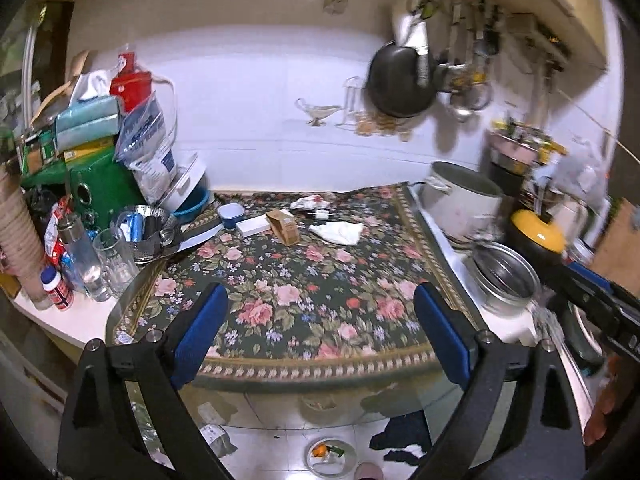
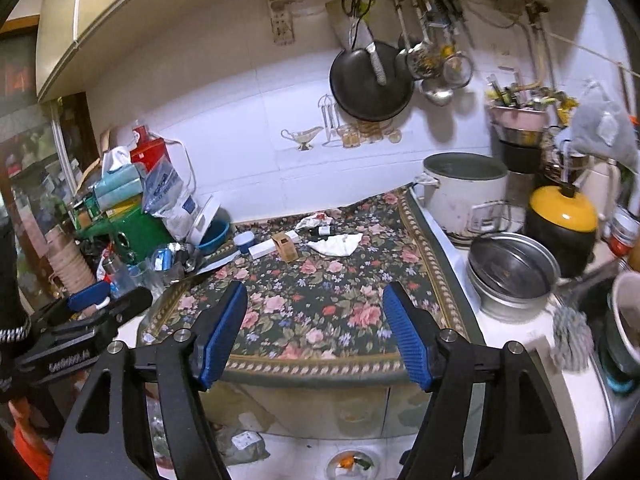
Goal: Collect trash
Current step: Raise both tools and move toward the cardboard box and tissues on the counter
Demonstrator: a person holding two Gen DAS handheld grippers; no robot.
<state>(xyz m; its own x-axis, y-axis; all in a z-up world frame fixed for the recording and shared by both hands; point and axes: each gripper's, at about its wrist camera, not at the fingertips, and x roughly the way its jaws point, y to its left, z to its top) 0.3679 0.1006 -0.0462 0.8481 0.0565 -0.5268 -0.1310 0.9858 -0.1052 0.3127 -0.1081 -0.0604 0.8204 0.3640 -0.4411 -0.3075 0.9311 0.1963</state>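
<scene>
Trash lies at the far side of the floral tablecloth (image 1: 304, 300): a crumpled white tissue (image 1: 336, 232), a crumpled paper with red marks (image 1: 310, 201), a brown cardboard box (image 1: 283, 224), a flat white box (image 1: 253, 225) and a small dark bottle (image 1: 320, 213). My left gripper (image 1: 320, 296) hangs open over the near part of the cloth, nothing between its blue pads. My right gripper (image 2: 317, 290) is also open and empty, well short of the tissue (image 2: 335, 245) and the brown box (image 2: 285, 247). Each gripper shows at the edge of the other's view.
Left of the cloth stand glasses (image 1: 114, 264), a foil bowl (image 1: 146, 224), a green box (image 1: 104, 196) and stacked packets. To the right are a white pot (image 1: 460, 204), a steel pot (image 1: 506, 280) and a yellow-lidded cooker (image 2: 562, 226). A bowl (image 1: 330, 456) sits on the floor below.
</scene>
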